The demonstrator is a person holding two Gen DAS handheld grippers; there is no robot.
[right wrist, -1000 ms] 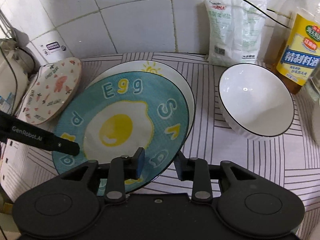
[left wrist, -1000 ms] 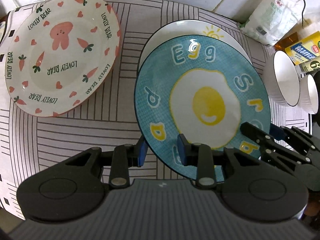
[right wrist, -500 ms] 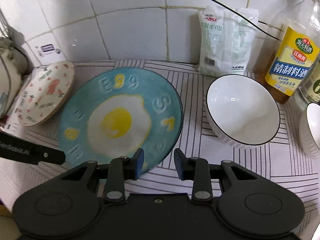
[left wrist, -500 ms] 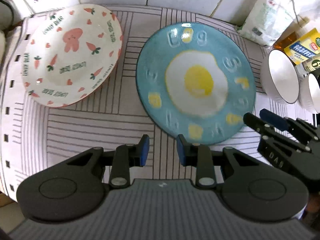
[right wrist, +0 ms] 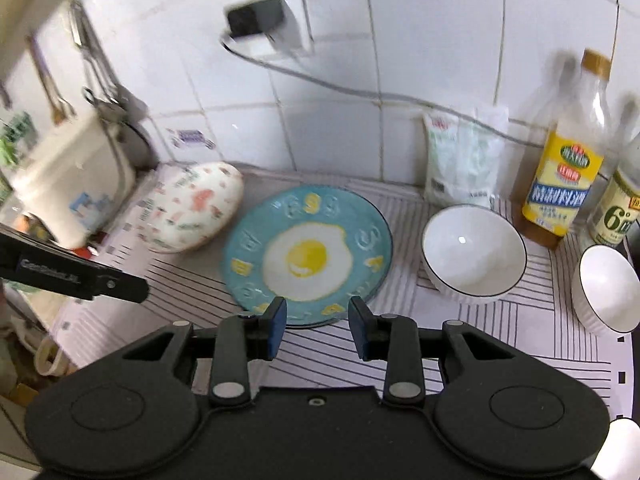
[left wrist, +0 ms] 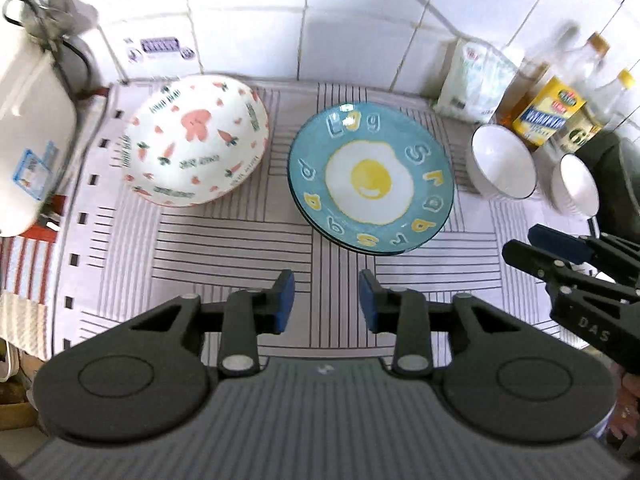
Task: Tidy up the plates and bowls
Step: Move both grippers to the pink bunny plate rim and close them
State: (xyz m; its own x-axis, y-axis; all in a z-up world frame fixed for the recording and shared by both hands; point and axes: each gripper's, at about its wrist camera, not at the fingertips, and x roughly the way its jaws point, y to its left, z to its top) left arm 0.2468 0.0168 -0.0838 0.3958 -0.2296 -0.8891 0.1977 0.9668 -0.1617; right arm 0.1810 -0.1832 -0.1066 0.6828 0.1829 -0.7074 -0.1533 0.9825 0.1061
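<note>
A: What fills the counter?

B: A striped mat (left wrist: 240, 240) covers it, running up to the white tiled wall (left wrist: 248, 12). At its left edge sits a white appliance (left wrist: 28, 128), blurred.

A: And the dishes?

B: The largest is the white carrot-and-bunny plate (left wrist: 196, 140), at the back left of the mat, tilted up on one side. Beside it, apart, the blue fried-egg plate (left wrist: 372, 178) lies flat on top of another plate, whose rim just shows beneath its near edge. To the right stand two white bowls with dark rims, the nearer bowl (right wrist: 474, 254) just beside the blue plate, the farther bowl (right wrist: 608, 288) at the mat's right end.

A: Behind them?

B: A white bag (right wrist: 464, 160) leans against the tiles, then a yellow-labelled bottle (right wrist: 560, 168) and a smaller bottle (right wrist: 616, 204).

A: The grippers?

B: The left gripper (left wrist: 326, 300) hangs above the mat in front of the blue plate, its jaws opening and nothing between them. The right gripper (right wrist: 316, 328) hovers over that plate's near rim, also opening, gripping nothing.
</note>
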